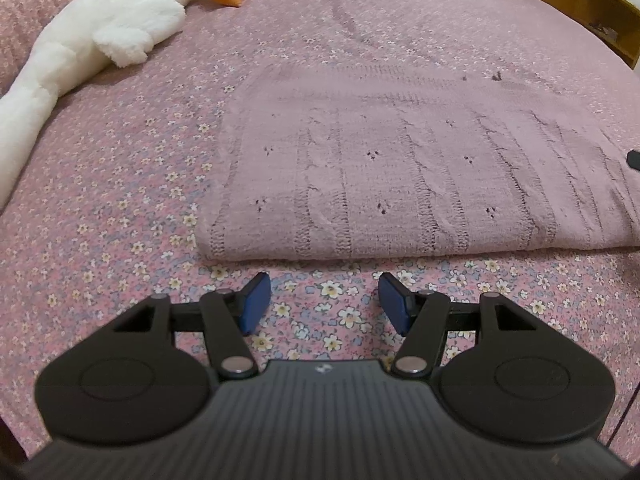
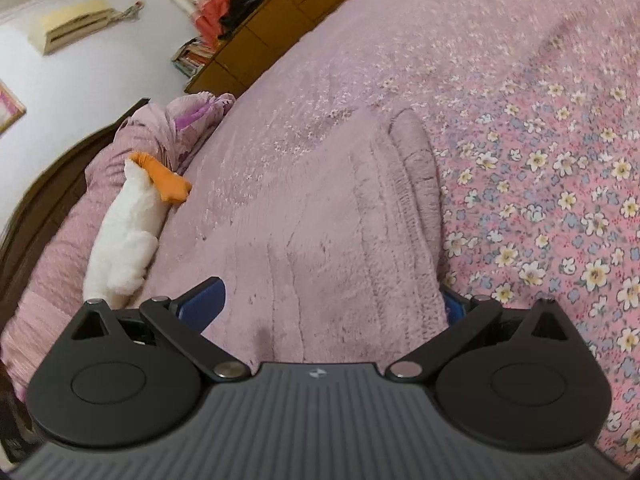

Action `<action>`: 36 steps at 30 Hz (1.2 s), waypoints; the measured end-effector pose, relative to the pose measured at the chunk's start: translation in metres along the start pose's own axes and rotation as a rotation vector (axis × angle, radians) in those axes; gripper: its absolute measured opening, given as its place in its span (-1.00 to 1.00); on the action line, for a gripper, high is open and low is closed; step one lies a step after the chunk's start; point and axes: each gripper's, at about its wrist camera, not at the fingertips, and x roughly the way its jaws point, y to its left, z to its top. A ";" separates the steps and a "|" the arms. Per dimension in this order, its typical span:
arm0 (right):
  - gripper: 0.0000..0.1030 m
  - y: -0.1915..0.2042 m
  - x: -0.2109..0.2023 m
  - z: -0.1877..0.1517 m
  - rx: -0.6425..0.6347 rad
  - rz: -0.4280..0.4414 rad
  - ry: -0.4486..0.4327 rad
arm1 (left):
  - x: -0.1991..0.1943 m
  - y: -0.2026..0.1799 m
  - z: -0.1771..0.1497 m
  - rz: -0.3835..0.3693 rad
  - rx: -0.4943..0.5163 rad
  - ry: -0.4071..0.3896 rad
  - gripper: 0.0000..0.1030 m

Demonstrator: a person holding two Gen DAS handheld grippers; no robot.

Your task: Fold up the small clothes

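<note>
A mauve knitted sweater (image 1: pixel 400 168) lies folded flat on the floral bedsheet (image 1: pixel 120 208). My left gripper (image 1: pixel 324 300) hovers over the sheet just short of the sweater's near folded edge, open, with only sheet between its blue pads (image 1: pixel 254 302). In the right wrist view the sweater (image 2: pixel 320 240) fills the space between the wide-spread jaws of my right gripper (image 2: pixel 330 304). Its left pad (image 2: pixel 204 304) rests over the knit, and the right pad is half hidden at the sweater's side edge. Neither pad visibly presses the fabric.
A white plush goose (image 1: pixel 100 32) with an orange beak lies at the far left of the bed, also seen as the goose (image 2: pixel 128 232) in the right view. Bunched bedding (image 2: pixel 160 128) sits beyond it. Wooden cabinets (image 2: pixel 280 32) line the bed's far side.
</note>
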 end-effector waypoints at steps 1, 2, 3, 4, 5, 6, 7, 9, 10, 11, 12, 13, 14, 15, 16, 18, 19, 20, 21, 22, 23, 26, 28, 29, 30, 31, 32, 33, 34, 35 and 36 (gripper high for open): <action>1.00 -0.004 -0.001 0.000 0.017 0.012 -0.002 | -0.001 0.000 0.000 0.002 -0.002 0.001 0.20; 1.00 -0.006 -0.001 0.001 0.029 0.024 -0.008 | -0.001 0.000 0.001 0.002 -0.003 0.002 0.20; 0.99 -0.007 -0.001 0.001 0.029 0.028 -0.013 | -0.002 0.001 0.001 0.002 -0.003 0.002 0.20; 0.92 -0.008 -0.003 -0.001 0.023 0.026 -0.020 | -0.002 0.001 0.001 0.004 -0.004 0.001 0.19; 0.82 -0.009 -0.003 -0.002 0.015 0.018 -0.028 | -0.002 0.001 0.001 0.005 -0.006 0.000 0.19; 0.76 -0.010 -0.004 -0.004 0.011 0.011 -0.037 | -0.003 0.001 0.001 0.005 -0.008 0.001 0.19; 0.64 -0.010 -0.006 -0.005 0.014 0.006 -0.046 | -0.003 0.002 0.001 0.006 -0.010 0.002 0.19; 0.43 -0.015 -0.009 -0.005 0.048 -0.005 -0.059 | -0.003 0.002 0.001 0.007 -0.014 0.005 0.19; 0.29 -0.018 -0.010 -0.005 0.072 0.001 -0.062 | -0.003 0.002 0.001 0.008 -0.016 0.008 0.19; 0.16 -0.021 -0.010 -0.005 0.100 0.009 -0.062 | -0.003 0.003 0.001 0.009 -0.018 0.011 0.19; 0.08 -0.023 -0.011 -0.004 0.116 0.016 -0.062 | -0.002 0.003 0.001 0.009 -0.019 0.014 0.19; -0.06 -0.025 -0.011 -0.003 0.127 0.025 -0.063 | -0.002 0.003 0.001 0.010 -0.019 0.015 0.19; -0.12 -0.028 -0.011 -0.003 0.136 0.035 -0.066 | -0.002 0.003 0.001 0.011 -0.018 0.016 0.19; -0.13 -0.030 -0.012 -0.004 0.143 0.043 -0.069 | -0.003 0.004 0.001 0.012 -0.016 0.016 0.19; -0.15 -0.033 -0.012 -0.004 0.151 0.054 -0.072 | -0.003 0.004 0.001 0.014 -0.014 0.015 0.19; -0.15 -0.036 -0.011 -0.004 0.162 0.062 -0.073 | -0.003 0.004 0.002 0.018 -0.013 0.014 0.19; -0.14 -0.037 -0.010 -0.004 0.165 0.060 -0.071 | -0.003 0.004 0.002 0.020 -0.013 0.014 0.19; -0.14 -0.038 -0.010 -0.004 0.164 0.060 -0.070 | -0.003 0.005 0.002 0.020 -0.015 0.014 0.19; -0.13 -0.037 -0.009 -0.003 0.159 0.060 -0.070 | -0.003 0.005 0.002 0.020 -0.017 0.015 0.19; -0.10 -0.037 -0.008 -0.003 0.151 0.060 -0.066 | -0.003 0.005 0.002 0.019 -0.018 0.015 0.19; -0.09 -0.036 -0.007 -0.003 0.139 0.059 -0.063 | -0.003 0.005 0.001 0.018 -0.018 0.016 0.19; -0.05 -0.030 -0.003 -0.002 0.105 0.051 -0.056 | -0.002 0.005 0.001 0.020 -0.015 0.020 0.19; 0.00 -0.026 -0.001 -0.002 0.093 0.051 -0.055 | -0.001 0.004 0.001 0.020 -0.015 0.022 0.19; 0.02 -0.024 0.000 -0.002 0.082 0.048 -0.055 | -0.001 0.004 0.001 0.019 -0.015 0.022 0.19; 0.02 -0.023 0.002 -0.002 0.067 0.043 -0.055 | -0.001 0.004 0.001 0.019 -0.014 0.022 0.20; 0.02 -0.023 0.001 -0.004 0.054 0.038 -0.055 | -0.001 0.004 0.001 0.019 -0.014 0.022 0.19; 0.02 -0.021 0.002 -0.005 0.042 0.035 -0.058 | -0.001 0.004 0.001 0.018 -0.013 0.023 0.19; 0.02 -0.020 0.002 -0.007 0.036 0.034 -0.061 | -0.001 0.004 0.001 0.018 -0.012 0.023 0.19; 0.02 -0.020 0.002 -0.008 0.034 0.035 -0.063 | -0.001 0.004 0.001 0.018 -0.012 0.024 0.19; 0.00 -0.020 0.002 -0.008 0.031 0.034 -0.063 | -0.001 0.004 0.001 0.018 -0.011 0.025 0.19; -0.01 -0.020 0.003 -0.008 0.031 0.033 -0.065 | -0.002 0.003 0.001 0.018 -0.011 0.026 0.19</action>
